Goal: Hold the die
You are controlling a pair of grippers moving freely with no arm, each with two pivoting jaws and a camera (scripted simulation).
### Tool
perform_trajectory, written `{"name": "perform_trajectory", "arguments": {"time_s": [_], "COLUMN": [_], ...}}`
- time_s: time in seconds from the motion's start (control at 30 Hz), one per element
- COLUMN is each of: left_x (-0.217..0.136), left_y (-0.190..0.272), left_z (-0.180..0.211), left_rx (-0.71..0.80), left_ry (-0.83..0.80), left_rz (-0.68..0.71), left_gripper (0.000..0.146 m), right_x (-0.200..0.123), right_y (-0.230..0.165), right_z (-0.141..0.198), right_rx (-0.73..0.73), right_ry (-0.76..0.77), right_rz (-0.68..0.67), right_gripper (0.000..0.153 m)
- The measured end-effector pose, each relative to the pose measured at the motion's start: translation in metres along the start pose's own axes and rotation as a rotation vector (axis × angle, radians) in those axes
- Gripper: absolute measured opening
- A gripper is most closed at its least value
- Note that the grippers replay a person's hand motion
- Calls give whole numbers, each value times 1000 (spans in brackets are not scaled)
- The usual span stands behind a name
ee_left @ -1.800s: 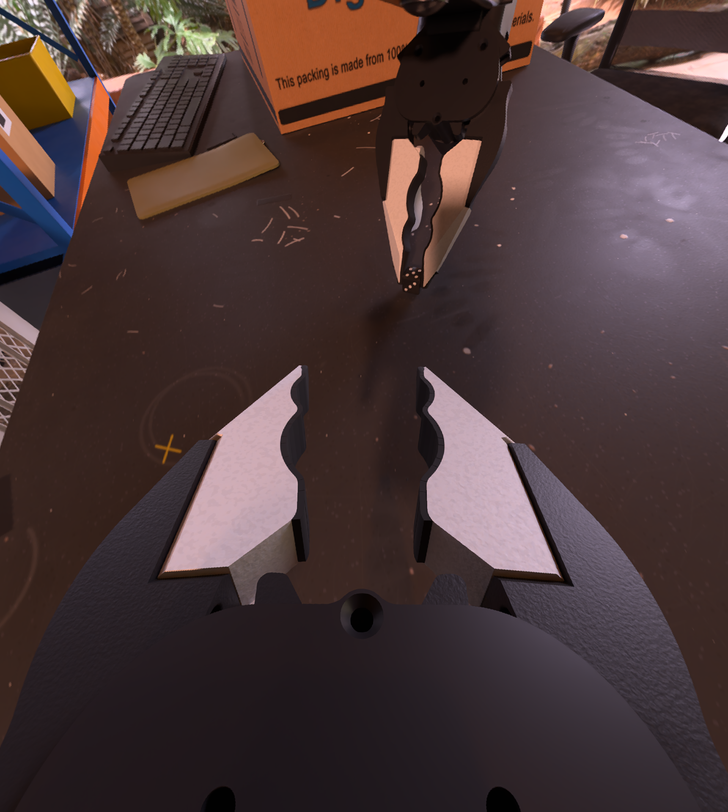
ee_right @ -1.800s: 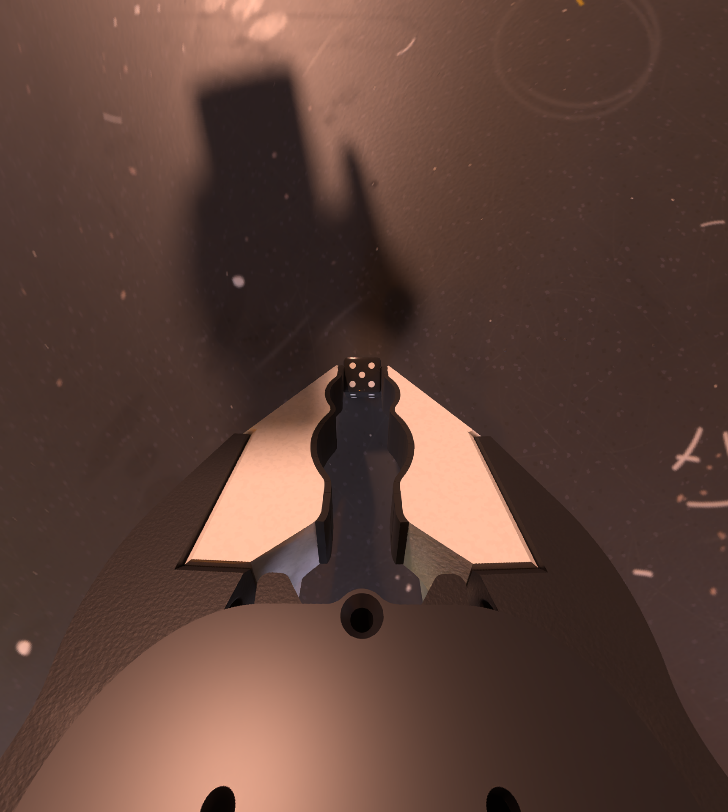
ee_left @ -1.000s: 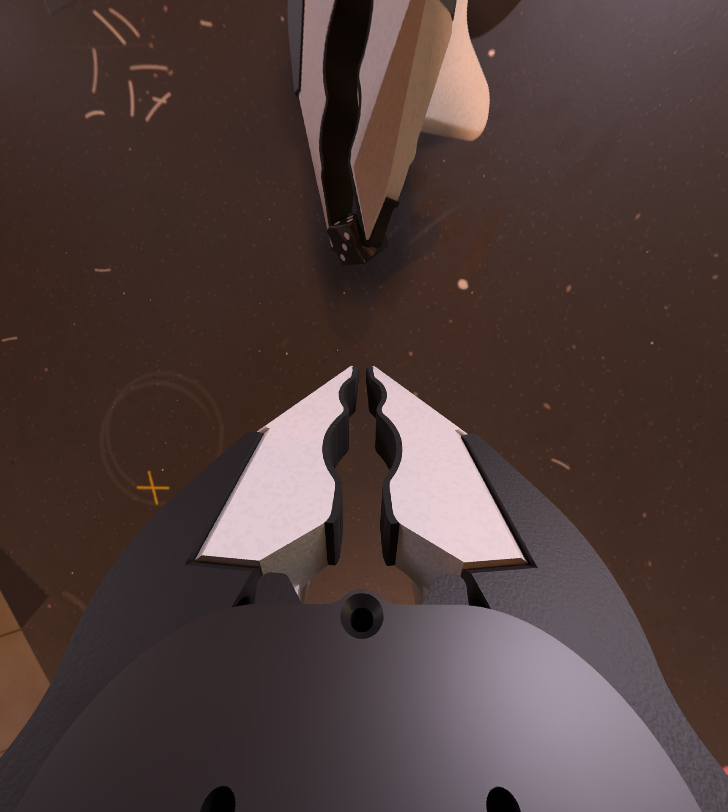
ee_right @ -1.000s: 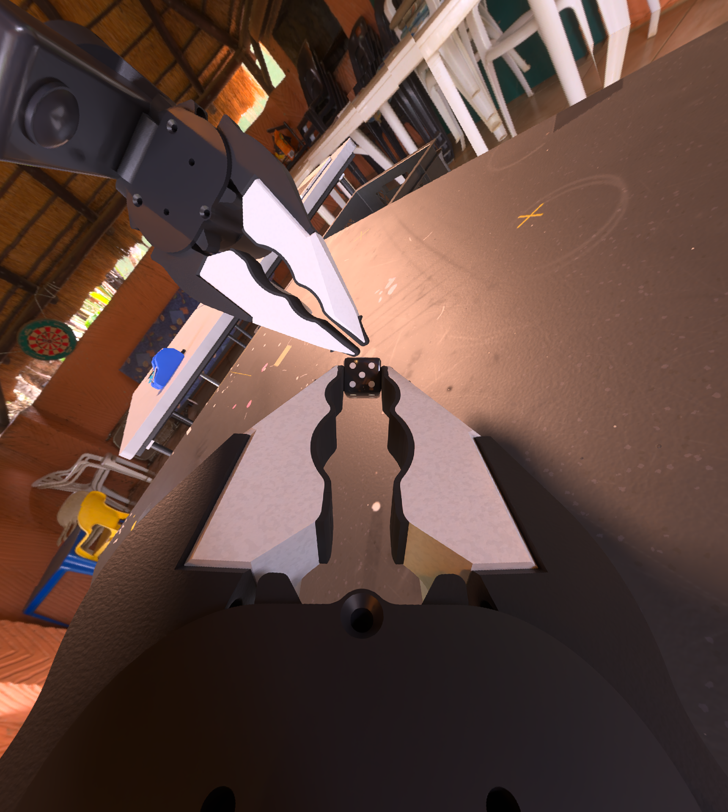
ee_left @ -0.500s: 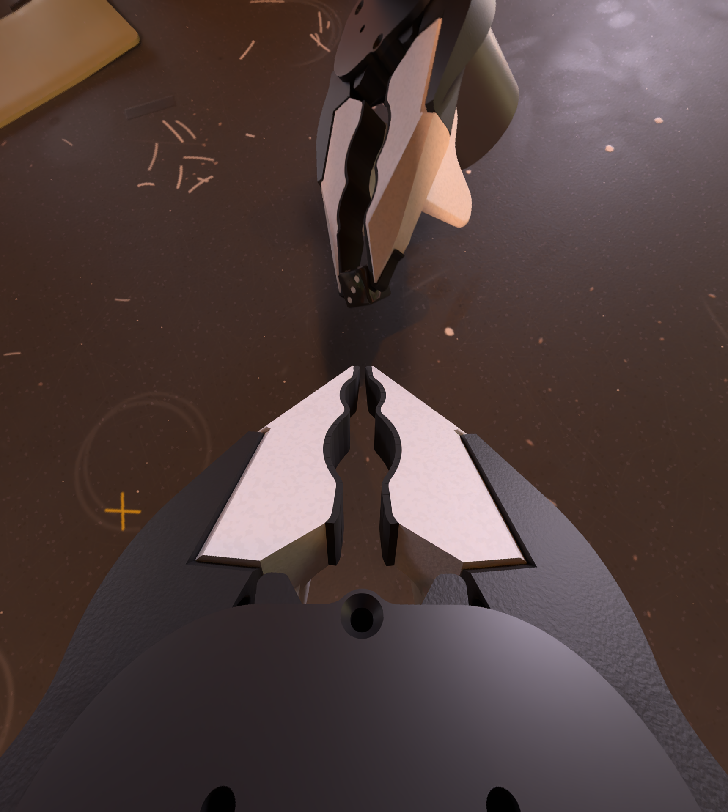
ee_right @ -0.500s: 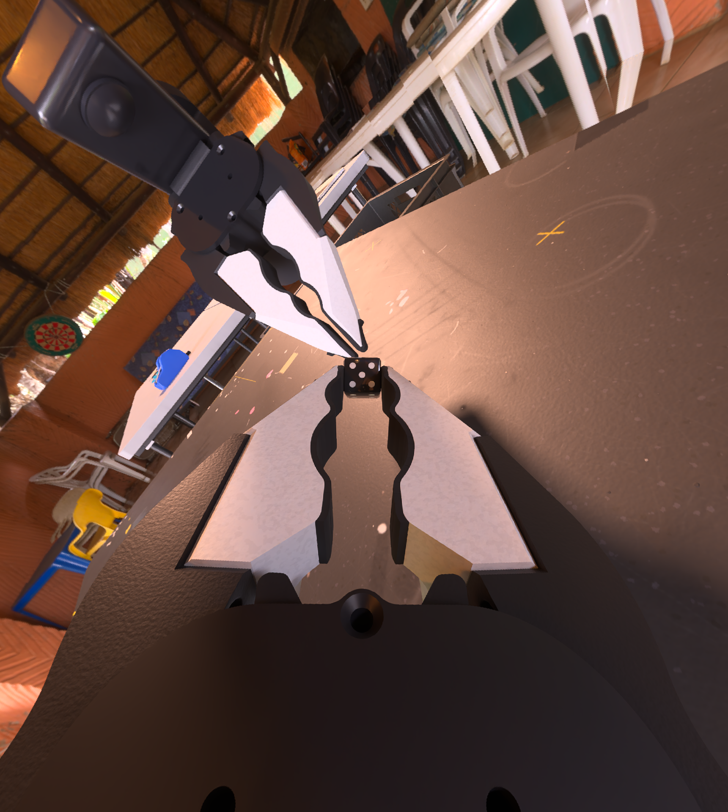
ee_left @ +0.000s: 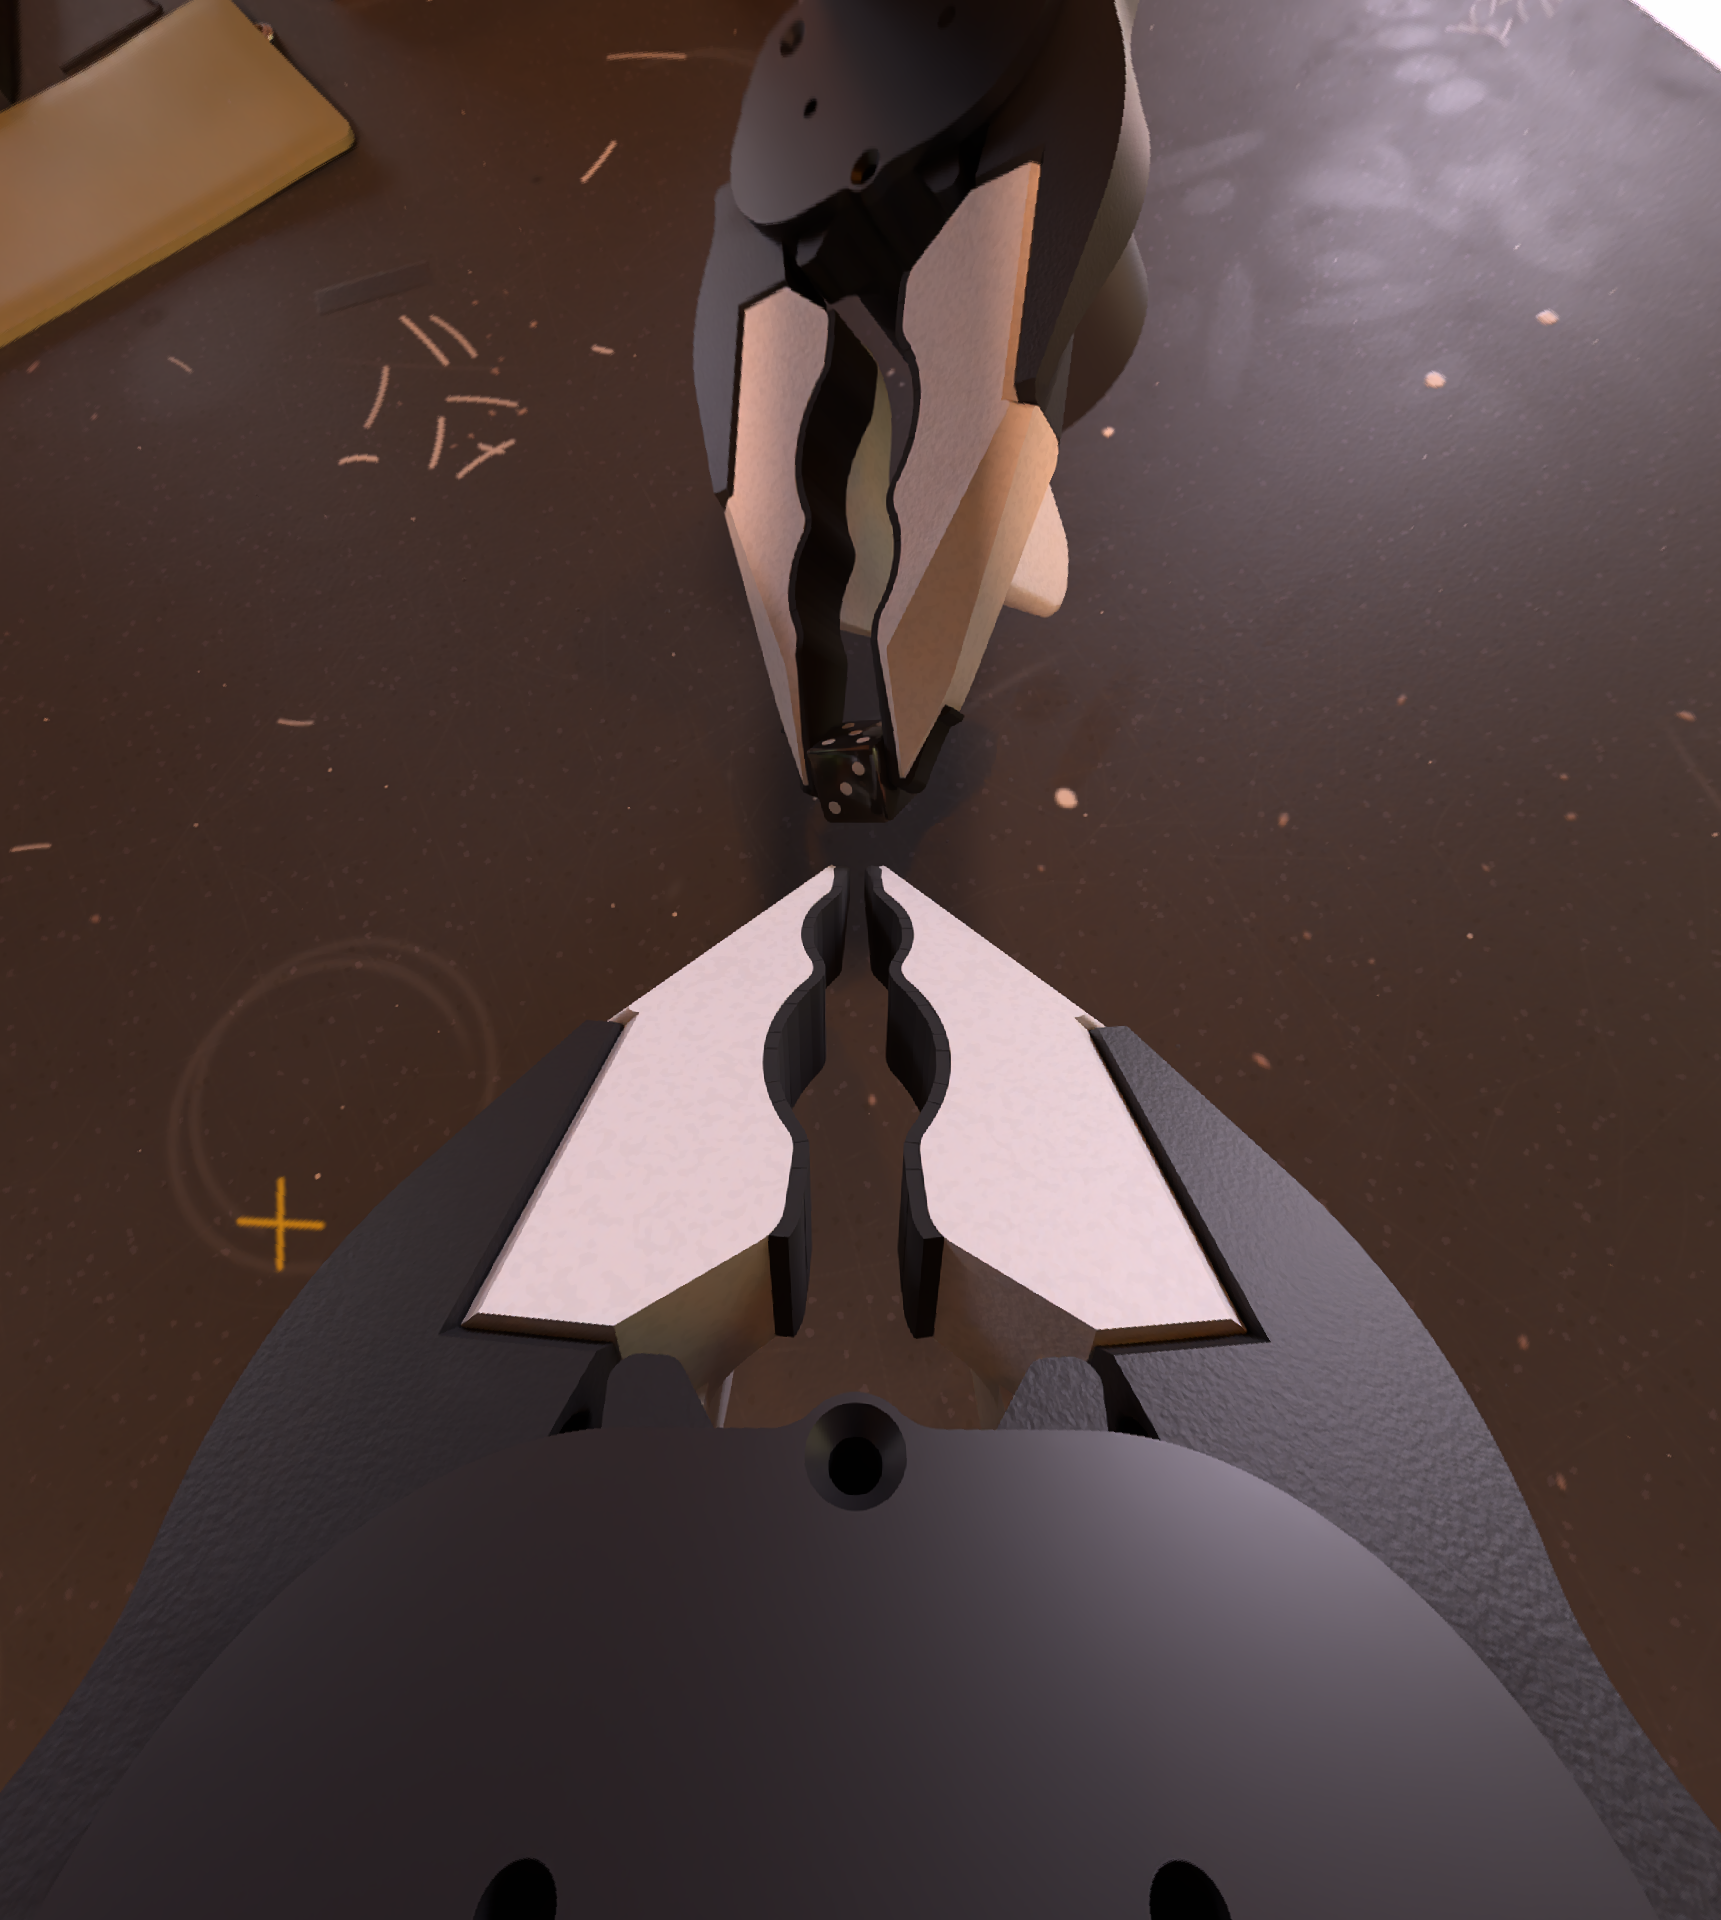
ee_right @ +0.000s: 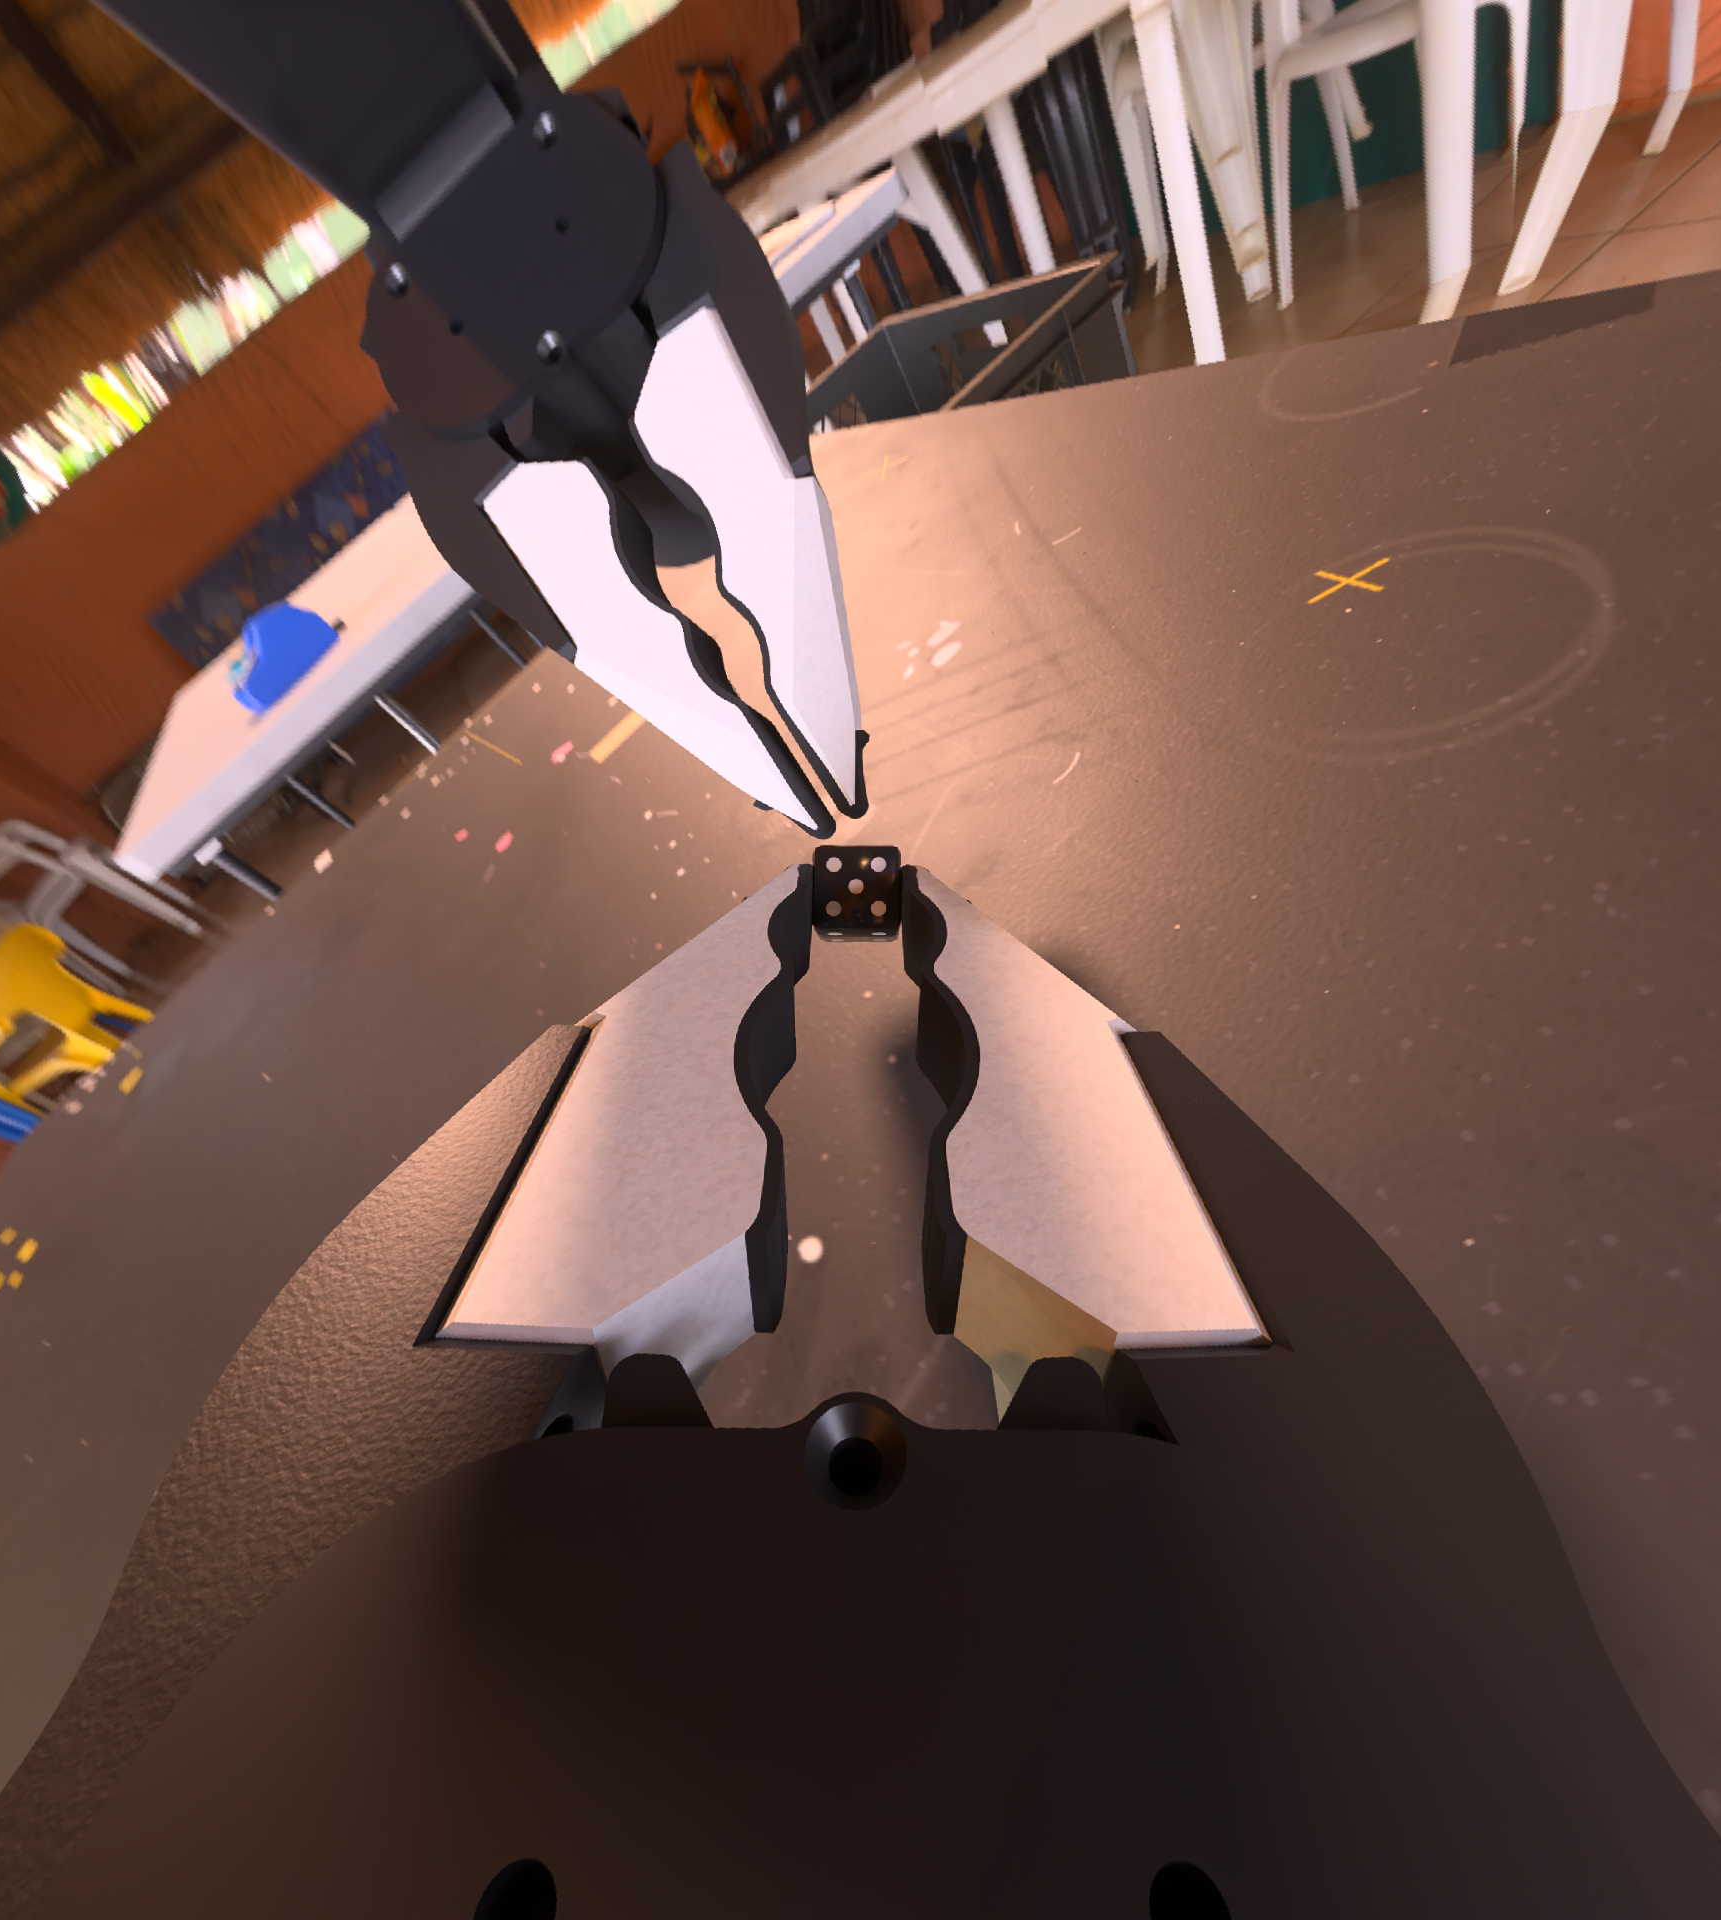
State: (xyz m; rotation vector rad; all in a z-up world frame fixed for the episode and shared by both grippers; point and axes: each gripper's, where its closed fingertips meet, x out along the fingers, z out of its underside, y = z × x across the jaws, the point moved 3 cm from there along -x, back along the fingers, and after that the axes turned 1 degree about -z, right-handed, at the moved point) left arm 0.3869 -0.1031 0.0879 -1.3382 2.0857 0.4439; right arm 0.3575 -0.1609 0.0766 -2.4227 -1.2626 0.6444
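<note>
Now, from the left wrist view, our left tongs (ee_left: 856, 878) are nearly closed on nothing, tips just short of the die (ee_left: 845, 781), which our right tongs (ee_left: 851, 774) pinch at their very tips above the dark worktop (ee_left: 1355, 727). We judge the empty tongs sit close to steady or receive it.

From the right wrist view, the die (ee_right: 856, 896) sits clenched between the right tongs' tips (ee_right: 856, 899), its five-pip face towards the camera. A cube has no long axis; it sits square to the fingers.
</note>
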Motion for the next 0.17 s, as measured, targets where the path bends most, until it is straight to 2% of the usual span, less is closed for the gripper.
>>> {"name": "perform_trajectory", "arguments": {"time_s": [0.17], "left_x": [1], "left_y": [-2], "left_z": [2], "left_rx": [11], "left_ry": [-12], "left_rz": [-36], "left_gripper": [3], "right_x": [3], "right_y": [3], "right_z": [-1], "right_rx": [-118], "right_ry": [-83], "right_rz": [28], "right_gripper": [16]}}
